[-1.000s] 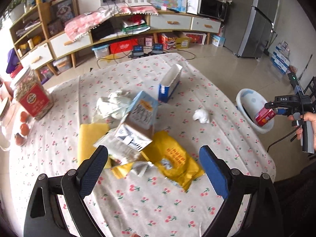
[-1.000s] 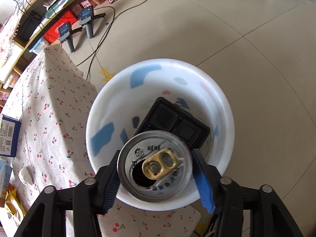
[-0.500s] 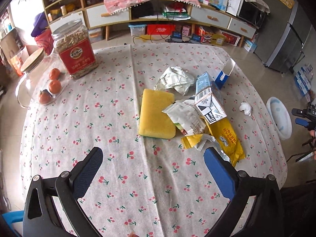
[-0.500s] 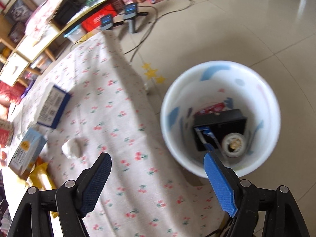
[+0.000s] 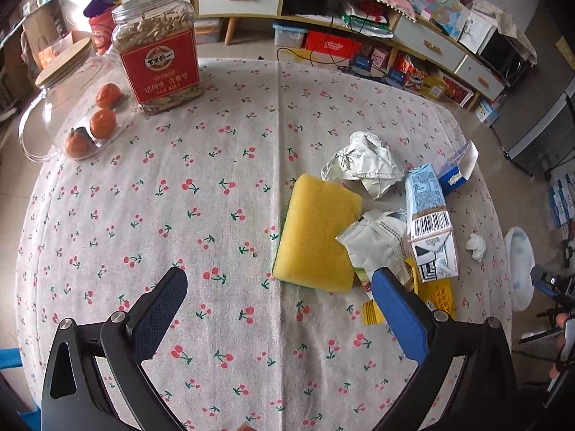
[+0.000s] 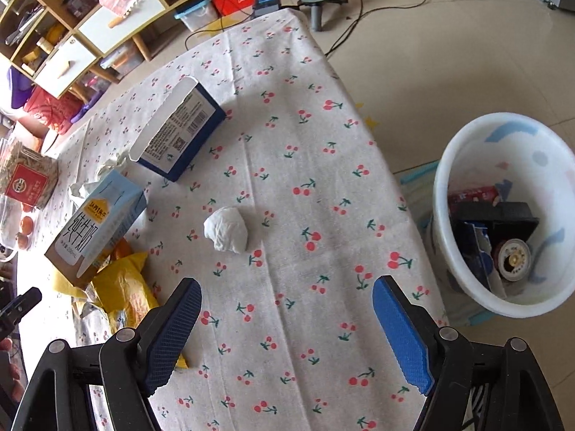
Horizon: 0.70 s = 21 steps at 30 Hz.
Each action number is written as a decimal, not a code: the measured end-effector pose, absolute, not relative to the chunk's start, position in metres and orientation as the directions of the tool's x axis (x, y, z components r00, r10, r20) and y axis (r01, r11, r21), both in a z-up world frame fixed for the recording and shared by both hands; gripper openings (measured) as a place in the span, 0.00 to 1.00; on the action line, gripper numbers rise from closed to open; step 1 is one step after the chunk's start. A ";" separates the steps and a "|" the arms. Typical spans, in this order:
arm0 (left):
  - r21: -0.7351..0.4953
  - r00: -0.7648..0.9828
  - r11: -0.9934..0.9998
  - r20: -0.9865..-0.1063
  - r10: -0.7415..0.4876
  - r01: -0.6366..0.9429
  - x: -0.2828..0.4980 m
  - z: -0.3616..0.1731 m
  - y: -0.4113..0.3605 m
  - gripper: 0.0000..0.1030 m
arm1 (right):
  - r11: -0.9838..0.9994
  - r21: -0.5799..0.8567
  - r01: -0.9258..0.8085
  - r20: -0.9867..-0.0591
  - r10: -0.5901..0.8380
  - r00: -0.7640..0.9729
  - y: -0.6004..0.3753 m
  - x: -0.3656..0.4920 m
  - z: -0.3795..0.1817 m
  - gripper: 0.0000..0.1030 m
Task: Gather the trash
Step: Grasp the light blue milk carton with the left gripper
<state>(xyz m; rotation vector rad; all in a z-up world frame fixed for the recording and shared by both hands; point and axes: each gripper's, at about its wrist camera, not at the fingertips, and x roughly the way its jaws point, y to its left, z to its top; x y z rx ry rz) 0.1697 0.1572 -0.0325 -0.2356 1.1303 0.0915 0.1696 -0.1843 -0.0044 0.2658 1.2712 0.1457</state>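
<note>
Tabletop: I see a tabletop point(image 6: 305, 143) under a white cloth printed with red cherries, standing on a pale tiled floor point(image 6: 449, 54), with low wooden shelving point(image 5: 413, 32) along the wall.
Bin: a white plastic bin point(image 6: 445, 230) stands on the floor just beside the tabletop edge; a drink can point(image 6: 512, 259) lies inside it with a black tray.
Trash: a crumpled white tissue wad point(image 6: 226, 229), a boxy blue milk carton point(image 6: 97, 226), an open blue cardboard box point(image 6: 179, 133), a glossy yellow wrapper point(image 6: 122, 287), a porous yellow sponge point(image 5: 316, 233).
Right hand-held gripper point(image 6: 285, 318): I hold it empty, fingers spread wide; the tissue wad lies just ahead, between the fingers' lines.
Left hand-held gripper point(image 5: 276, 305): fingers apart, nothing held; the sponge is just ahead.
</note>
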 end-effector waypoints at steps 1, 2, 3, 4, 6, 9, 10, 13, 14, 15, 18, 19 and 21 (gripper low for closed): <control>-0.149 0.437 0.968 -0.898 -0.047 -0.202 0.174 -0.031 0.156 1.00 | 0.961 0.275 0.036 -0.923 0.254 0.289 -0.182 0.171 -0.005 0.81; -0.142 0.453 0.969 -0.891 -0.037 -0.200 0.177 -0.029 0.153 1.00 | 0.961 0.275 0.034 -0.924 0.254 0.287 -0.179 0.172 -0.006 0.81; -0.123 0.469 0.975 -0.883 -0.022 -0.185 0.180 -0.026 0.146 1.00 | 0.961 0.273 0.032 -0.924 0.253 0.286 -0.178 0.174 -0.006 0.81; -0.099 0.483 0.982 -0.875 -0.008 -0.163 0.183 -0.022 0.138 1.00 | 0.962 0.270 0.027 -0.924 0.251 0.289 -0.176 0.175 -0.005 0.81; -0.068 0.506 0.992 -0.863 -0.003 -0.111 0.189 -0.018 0.120 1.00 | 0.967 0.255 0.015 -0.924 0.239 0.300 -0.172 0.179 -0.002 0.81; -0.081 0.530 0.997 -0.846 -0.059 -0.019 0.196 -0.014 0.093 1.00 | 0.974 0.226 0.007 -0.924 0.212 0.317 -0.174 0.183 0.002 0.81; -0.080 0.541 0.997 -0.838 -0.072 0.009 0.196 -0.012 0.084 1.00 | 0.974 0.225 0.009 -0.924 0.210 0.318 -0.176 0.184 0.002 0.81; -0.048 0.560 0.995 -0.823 -0.089 0.088 0.200 -0.011 0.061 1.00 | 0.969 0.244 0.031 -0.924 0.223 0.311 -0.183 0.188 0.000 0.81; -0.039 0.562 0.993 -0.822 -0.094 0.108 0.201 -0.013 0.055 1.00 | 0.967 0.251 0.038 -0.924 0.227 0.308 -0.186 0.189 -0.001 0.81; -0.035 0.561 0.992 -0.822 -0.098 0.121 0.203 -0.015 0.050 1.00 | 0.966 0.256 0.045 -0.923 0.230 0.307 -0.188 0.189 -0.001 0.81; -0.066 0.538 0.987 -0.832 -0.135 0.144 0.209 -0.021 0.037 0.99 | 0.964 0.258 0.062 -0.925 0.228 0.305 -0.195 0.190 -0.002 0.81; -0.083 0.529 0.985 -0.835 -0.150 0.150 0.210 -0.023 0.032 0.96 | 0.964 0.259 0.064 -0.925 0.228 0.305 -0.196 0.190 -0.002 0.81; -0.120 0.509 0.980 -0.840 -0.187 0.161 0.214 -0.026 0.023 0.92 | 0.962 0.263 0.070 -0.924 0.230 0.306 -0.199 0.189 -0.001 0.81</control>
